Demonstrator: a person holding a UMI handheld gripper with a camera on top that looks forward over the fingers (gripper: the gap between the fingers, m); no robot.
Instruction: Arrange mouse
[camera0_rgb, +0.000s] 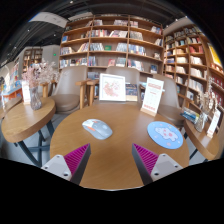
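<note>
Grey oval mouse (97, 128) lies on the wooden bench (120, 155) beyond the open, empty claw (112, 160); round blue pad (166, 134) sits apart.

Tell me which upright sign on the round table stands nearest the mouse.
The white sign directly behind the mouse; the other sign stands farther off, behind the blue mouse pad.

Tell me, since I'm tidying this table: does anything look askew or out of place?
The mouse lies on the bare wooden table, angled, well apart from the round blue mouse pad to its right. The open gripper hovers short of both. Nothing looks spilled or damaged.
</note>
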